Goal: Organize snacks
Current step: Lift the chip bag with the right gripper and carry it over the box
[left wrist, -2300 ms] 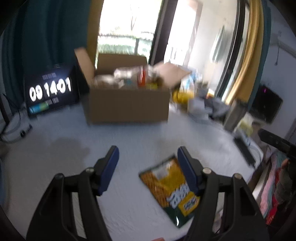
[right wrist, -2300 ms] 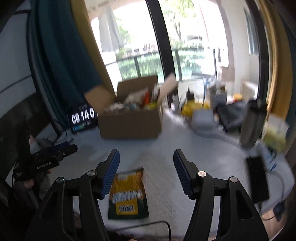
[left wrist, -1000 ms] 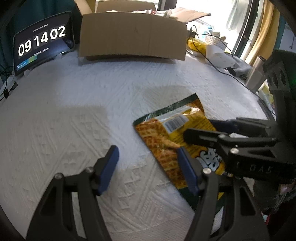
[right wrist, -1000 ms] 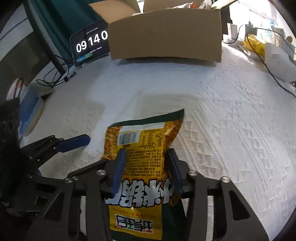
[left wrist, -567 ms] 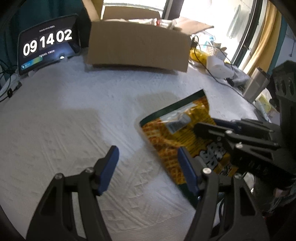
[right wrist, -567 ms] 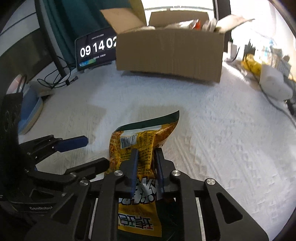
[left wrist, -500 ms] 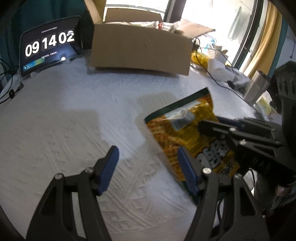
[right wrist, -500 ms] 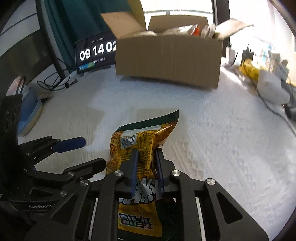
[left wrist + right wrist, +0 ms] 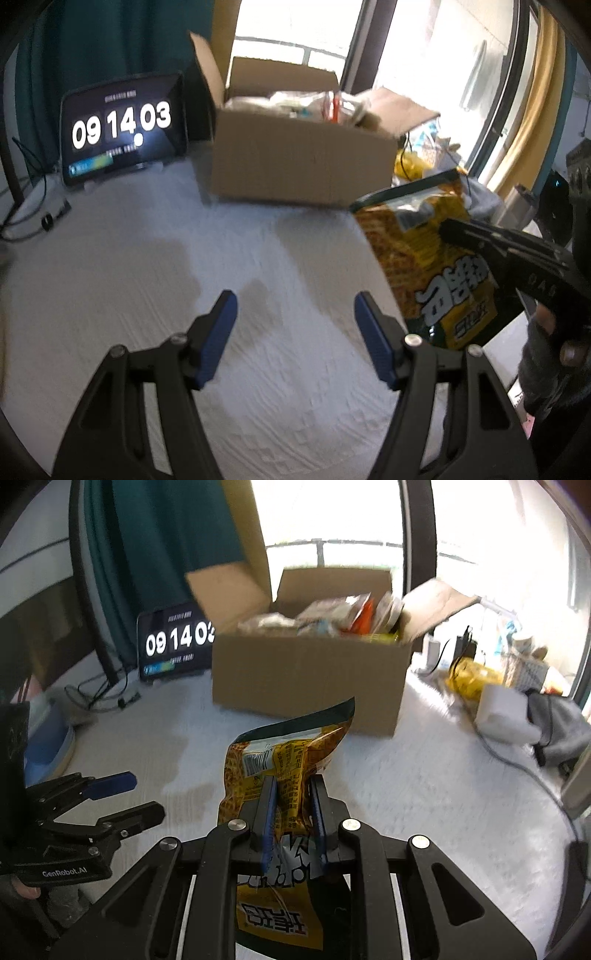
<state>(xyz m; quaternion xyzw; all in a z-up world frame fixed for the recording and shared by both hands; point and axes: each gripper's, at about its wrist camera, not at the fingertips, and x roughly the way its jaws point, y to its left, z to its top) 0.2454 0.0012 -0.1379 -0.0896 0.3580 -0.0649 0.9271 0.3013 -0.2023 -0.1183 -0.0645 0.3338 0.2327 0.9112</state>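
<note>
White-clothed desk (image 9: 147,277), open cardboard box (image 9: 310,679) at the back, packets inside.
Right gripper (image 9: 291,812) jaws pinch the snack bag (image 9: 280,775) clear of the desk, long axis pointing boxward; left gripper (image 9: 295,332) jaws wide, empty.
</note>
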